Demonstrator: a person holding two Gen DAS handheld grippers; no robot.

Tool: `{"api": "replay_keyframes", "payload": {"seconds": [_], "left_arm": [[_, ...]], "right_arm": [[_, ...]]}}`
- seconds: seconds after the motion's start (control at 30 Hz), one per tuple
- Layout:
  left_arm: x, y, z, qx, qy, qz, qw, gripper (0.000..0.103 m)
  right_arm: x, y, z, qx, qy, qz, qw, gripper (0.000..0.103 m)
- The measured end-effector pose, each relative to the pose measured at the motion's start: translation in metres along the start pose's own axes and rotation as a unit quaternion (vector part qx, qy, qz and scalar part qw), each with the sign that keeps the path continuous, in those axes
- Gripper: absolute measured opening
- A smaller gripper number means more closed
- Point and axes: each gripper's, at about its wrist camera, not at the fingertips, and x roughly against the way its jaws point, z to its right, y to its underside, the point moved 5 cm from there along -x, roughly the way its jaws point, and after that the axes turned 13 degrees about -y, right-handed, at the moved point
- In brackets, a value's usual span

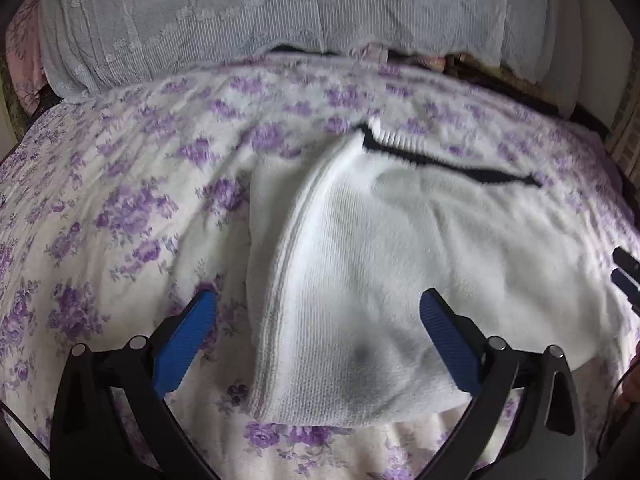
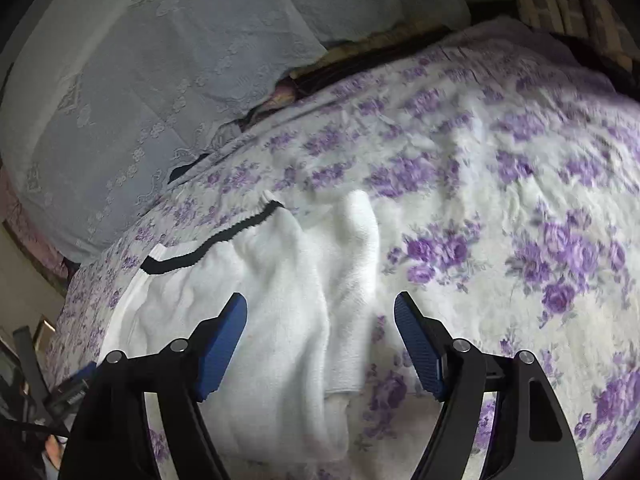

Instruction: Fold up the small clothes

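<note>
A white knit garment [image 1: 380, 264] with a black-and-white striped trim [image 1: 440, 164] lies on the floral bedspread [image 1: 120, 208]. One side panel is folded over the middle. My left gripper [image 1: 318, 300] is open and empty, just above the garment's near edge. In the right wrist view the same garment [image 2: 272, 292] lies below and ahead, trim [image 2: 216, 240] at its far left. My right gripper [image 2: 320, 300] is open and empty above the garment's right folded edge. The tip of the right gripper shows at the left wrist view's right edge [image 1: 626, 276].
A pale lace-covered pillow [image 1: 280, 12] lies across the head of the bed, also in the right wrist view [image 2: 140, 80]. The purple-flowered bedspread [image 2: 500, 200] spreads out on all sides. Dark cables and gear [image 2: 32, 380] sit off the bed's left edge.
</note>
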Motion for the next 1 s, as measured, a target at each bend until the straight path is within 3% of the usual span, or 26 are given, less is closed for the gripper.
{"api": "replay_keyframes", "payload": {"seconds": [0.03,0.13,0.23,0.33,0.47,0.6,0.7,0.77,0.8,0.87,0.93,0.97,1.0], "left_arm": [[-0.012,0.003,0.002,0.002,0.016,-0.030,0.9994,0.099],[-0.015,0.003,-0.014,0.049,0.056,-0.040,0.9964,0.099],[0.000,0.002,-0.021,0.065,0.044,-0.009,0.9969,0.098],[0.027,-0.003,-0.020,0.073,0.068,0.036,0.9944,0.098],[0.038,-0.011,0.004,0.052,0.096,0.026,0.9937,0.098],[0.041,-0.022,0.043,-0.003,0.069,0.031,0.9971,0.098],[0.024,-0.025,0.067,-0.024,0.061,0.008,0.9978,0.098],[0.006,-0.019,0.076,-0.034,0.036,0.001,0.9988,0.099],[0.007,-0.016,0.077,-0.040,0.025,0.022,0.9986,0.099],[0.010,-0.016,0.076,-0.041,0.026,0.029,0.9984,0.099],[0.009,-0.015,0.073,-0.034,0.034,0.026,0.9985,0.099],[0.009,-0.015,0.072,-0.033,0.035,0.026,0.9985,0.099],[0.010,-0.015,0.072,-0.034,0.035,0.027,0.9985,0.099]], "right_arm": [[-0.007,0.003,0.011,-0.028,-0.007,-0.016,0.999,0.077],[-0.004,0.002,0.012,-0.037,-0.023,-0.006,0.999,0.077],[0.003,0.004,0.014,-0.071,-0.053,0.004,0.996,0.077],[0.014,0.014,0.014,-0.102,-0.100,0.004,0.990,0.077],[0.013,0.024,0.005,-0.095,-0.107,-0.011,0.990,0.077],[-0.005,0.018,0.001,-0.087,-0.104,-0.030,0.990,0.077],[-0.023,0.007,-0.001,-0.087,-0.114,-0.037,0.989,0.070],[-0.030,0.004,-0.004,-0.088,-0.140,-0.038,0.986,0.066],[-0.029,0.005,-0.009,-0.085,-0.154,-0.038,0.984,0.066],[-0.022,0.011,-0.030,-0.056,-0.189,-0.041,0.979,0.066],[-0.022,0.012,-0.041,-0.009,-0.161,-0.040,0.986,0.066],[-0.029,0.013,-0.032,-0.026,-0.143,-0.050,0.988,0.062],[-0.036,0.015,-0.017,-0.062,-0.132,-0.058,0.988,0.051]]}}
